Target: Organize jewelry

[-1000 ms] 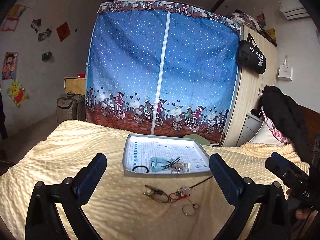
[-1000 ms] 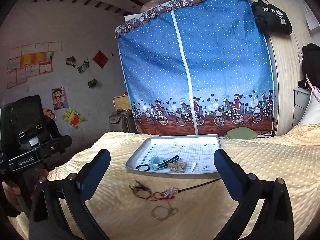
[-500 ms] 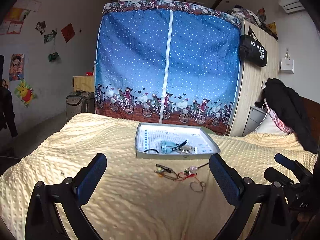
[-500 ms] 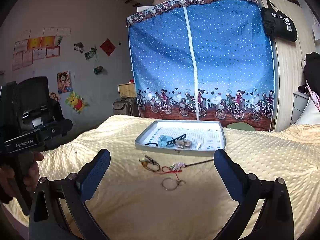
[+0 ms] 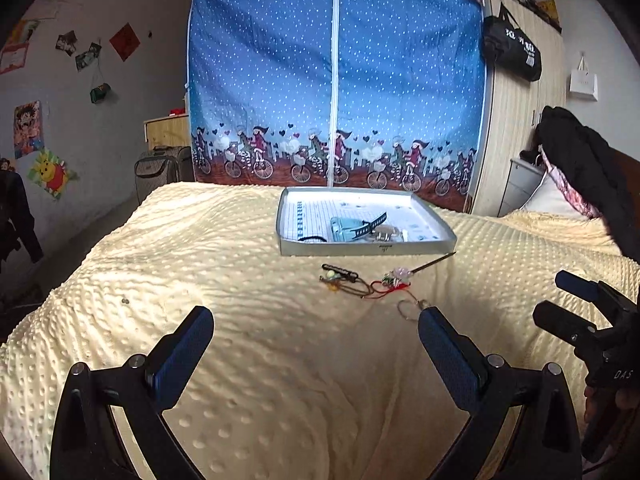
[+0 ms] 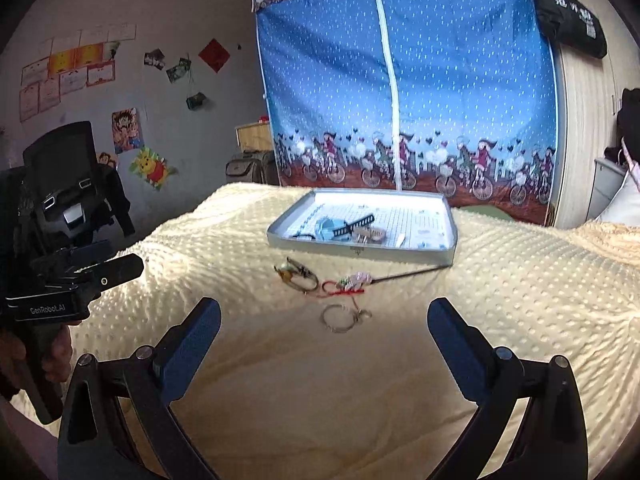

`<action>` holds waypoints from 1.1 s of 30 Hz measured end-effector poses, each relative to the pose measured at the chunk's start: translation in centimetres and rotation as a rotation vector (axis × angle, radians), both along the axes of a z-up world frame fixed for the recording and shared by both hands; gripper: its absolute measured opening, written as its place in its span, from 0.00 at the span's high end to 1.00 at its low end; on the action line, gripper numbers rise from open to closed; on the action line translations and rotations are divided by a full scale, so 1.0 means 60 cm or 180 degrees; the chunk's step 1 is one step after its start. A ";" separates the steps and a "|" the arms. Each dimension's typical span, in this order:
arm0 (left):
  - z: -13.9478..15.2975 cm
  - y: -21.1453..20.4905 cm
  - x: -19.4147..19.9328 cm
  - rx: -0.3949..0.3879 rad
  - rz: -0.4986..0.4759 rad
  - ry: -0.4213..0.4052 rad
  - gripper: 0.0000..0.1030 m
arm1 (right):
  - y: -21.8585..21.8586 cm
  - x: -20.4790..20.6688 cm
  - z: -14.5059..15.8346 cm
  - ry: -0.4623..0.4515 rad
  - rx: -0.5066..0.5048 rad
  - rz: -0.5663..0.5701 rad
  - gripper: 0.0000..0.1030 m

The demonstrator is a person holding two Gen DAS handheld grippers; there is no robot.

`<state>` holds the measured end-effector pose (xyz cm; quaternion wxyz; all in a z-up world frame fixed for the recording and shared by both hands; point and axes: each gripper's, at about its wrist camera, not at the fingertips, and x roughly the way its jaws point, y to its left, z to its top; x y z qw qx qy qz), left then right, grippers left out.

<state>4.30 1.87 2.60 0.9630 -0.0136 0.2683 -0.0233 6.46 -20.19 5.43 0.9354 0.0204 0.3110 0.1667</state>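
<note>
Cream dimpled bedspread [image 6: 520,300]; tin tray [image 6: 450,254] partly stocked. Loose jewelry [image 6: 340,286] lies just before tray. Left gripper [image 5: 316,330], right gripper [image 6: 324,320]: jaws wide, empty. Step: approach; next, likely pinch key ring [image 6: 340,319].

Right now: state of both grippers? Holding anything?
Left gripper: open, empty, above the blanket.
Right gripper: open, empty, short of the key ring.

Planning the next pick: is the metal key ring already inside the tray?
No, the key ring lies on the yellow blanket, in front of the tray.
</note>
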 end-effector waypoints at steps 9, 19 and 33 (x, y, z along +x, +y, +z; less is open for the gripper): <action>-0.025 0.008 0.019 -0.0049 0.0074 0.0293 0.00 | 0.006 0.021 -0.047 0.0407 -0.0042 -0.0027 0.01; -0.068 0.011 0.048 -0.0094 0.0125 0.0642 0.00 | -0.002 0.053 -0.092 0.0698 -0.0160 -0.0151 0.01; -0.117 0.022 0.124 -0.0266 0.0149 0.0990 0.00 | 0.000 0.086 -0.111 0.0797 -0.0030 -0.0022 0.02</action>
